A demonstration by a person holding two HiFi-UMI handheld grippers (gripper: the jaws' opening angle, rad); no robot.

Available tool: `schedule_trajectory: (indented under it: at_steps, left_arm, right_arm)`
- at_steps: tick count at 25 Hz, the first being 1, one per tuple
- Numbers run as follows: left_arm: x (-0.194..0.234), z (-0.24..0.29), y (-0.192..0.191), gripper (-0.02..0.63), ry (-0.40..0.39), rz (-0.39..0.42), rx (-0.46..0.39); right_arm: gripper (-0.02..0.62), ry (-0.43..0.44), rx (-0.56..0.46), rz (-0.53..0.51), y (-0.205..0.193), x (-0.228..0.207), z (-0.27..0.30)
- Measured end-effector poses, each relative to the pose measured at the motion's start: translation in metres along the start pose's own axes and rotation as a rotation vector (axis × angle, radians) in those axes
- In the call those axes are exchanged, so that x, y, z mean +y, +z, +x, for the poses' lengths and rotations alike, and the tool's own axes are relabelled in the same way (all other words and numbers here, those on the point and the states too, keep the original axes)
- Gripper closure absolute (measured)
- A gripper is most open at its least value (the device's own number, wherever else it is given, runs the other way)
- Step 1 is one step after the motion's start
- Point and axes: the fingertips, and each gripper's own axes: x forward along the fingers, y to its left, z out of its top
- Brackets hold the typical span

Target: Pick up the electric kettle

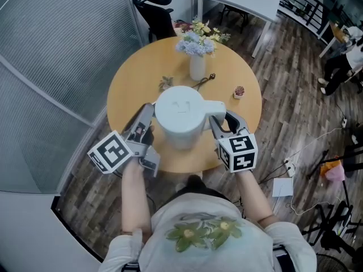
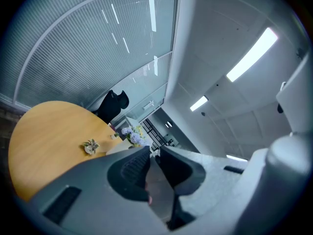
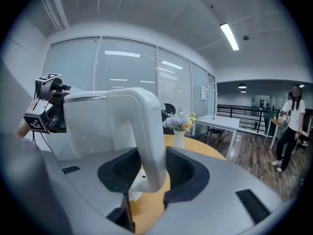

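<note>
Over the near edge of the round wooden table (image 1: 136, 78), in the head view, the white electric kettle (image 1: 178, 115) sits between the left gripper (image 1: 148, 109), just beside its body, and the right gripper (image 1: 221, 121) at its handle. In the left gripper view, the left gripper (image 2: 154, 150) has its jaws narrowly apart with nothing between them; the kettle (image 2: 296, 106) is at the right. In the right gripper view, the right gripper (image 3: 155, 154) clamps the kettle's curved handle (image 3: 149, 126) from both sides.

White electric kettle (image 1: 179, 115); honey-yellow worktop (image 1: 127, 84); white vase (image 1: 197, 68) with lilac and yellow flowers (image 1: 198, 38); floor (image 1: 283, 101) — dark brown planks. Grey left gripper (image 1: 148, 109) and right gripper (image 1: 218, 121) — cubes patterned black-and-white.
</note>
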Motion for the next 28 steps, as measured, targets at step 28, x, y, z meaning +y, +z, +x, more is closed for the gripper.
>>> schedule_trajectory:
  at_steps: [28]
  left_arm:
    - [0.019, -0.013, -0.018, 0.537, 0.027, 0.070, 0.012]
  right_arm:
    - [0.428, 0.000, 0.067, 0.001, -0.029, 0.010, 0.002]
